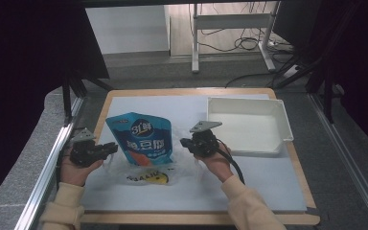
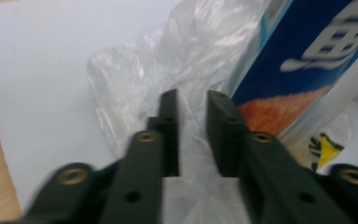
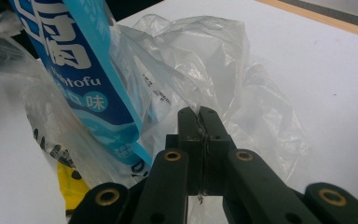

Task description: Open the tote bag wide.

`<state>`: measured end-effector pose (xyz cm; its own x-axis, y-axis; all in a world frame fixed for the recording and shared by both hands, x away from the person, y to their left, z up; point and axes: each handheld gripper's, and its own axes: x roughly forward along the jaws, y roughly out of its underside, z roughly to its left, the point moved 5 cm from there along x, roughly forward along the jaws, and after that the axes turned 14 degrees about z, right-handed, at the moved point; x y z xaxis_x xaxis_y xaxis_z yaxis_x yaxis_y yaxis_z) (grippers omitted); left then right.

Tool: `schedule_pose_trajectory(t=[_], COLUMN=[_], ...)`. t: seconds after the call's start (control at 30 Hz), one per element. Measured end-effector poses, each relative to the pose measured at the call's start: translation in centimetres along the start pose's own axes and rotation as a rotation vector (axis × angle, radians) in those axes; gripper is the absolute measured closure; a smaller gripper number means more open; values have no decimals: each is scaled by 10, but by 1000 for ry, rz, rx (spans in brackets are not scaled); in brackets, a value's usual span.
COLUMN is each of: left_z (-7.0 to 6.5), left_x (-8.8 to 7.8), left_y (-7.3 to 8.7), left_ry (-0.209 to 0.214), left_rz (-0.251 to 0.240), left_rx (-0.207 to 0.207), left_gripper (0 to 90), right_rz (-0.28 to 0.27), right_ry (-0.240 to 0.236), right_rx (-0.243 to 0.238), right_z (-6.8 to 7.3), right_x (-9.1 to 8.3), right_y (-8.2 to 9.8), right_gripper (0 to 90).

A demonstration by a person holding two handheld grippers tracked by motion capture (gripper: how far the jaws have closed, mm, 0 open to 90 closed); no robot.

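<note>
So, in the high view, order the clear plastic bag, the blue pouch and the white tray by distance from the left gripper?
From the left gripper:
1. Clear plastic bag, right at its jaws, crumpled on the mat.
2. Blue pouch, just beyond, standing mid-table.
3. White tray, farthest, at the far right past the right gripper.

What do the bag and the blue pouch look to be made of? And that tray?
Bag: thin clear plastic film, crinkled and see-through. Blue pouch: glossy printed laminate, probably plastic, standing upright with sheen on the print. Tray: white, matte, rigid-looking walls, likely moulded plastic, though this is hard to confirm.
</note>
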<state>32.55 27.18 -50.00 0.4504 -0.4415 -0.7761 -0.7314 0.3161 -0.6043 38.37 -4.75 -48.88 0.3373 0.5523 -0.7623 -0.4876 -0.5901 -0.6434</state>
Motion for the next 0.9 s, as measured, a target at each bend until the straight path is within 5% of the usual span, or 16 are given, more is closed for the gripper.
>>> schedule_pose_trajectory(t=[0.9], left_z=[13], left_x=[7], left_y=[11], left_ry=[-27], left_rz=[-39], left_rx=[-58], left_gripper=[895], right_rz=[-23], right_ry=[65], right_rx=[-1], right_z=[-8], right_x=[3], right_y=[3], right_gripper=[885])
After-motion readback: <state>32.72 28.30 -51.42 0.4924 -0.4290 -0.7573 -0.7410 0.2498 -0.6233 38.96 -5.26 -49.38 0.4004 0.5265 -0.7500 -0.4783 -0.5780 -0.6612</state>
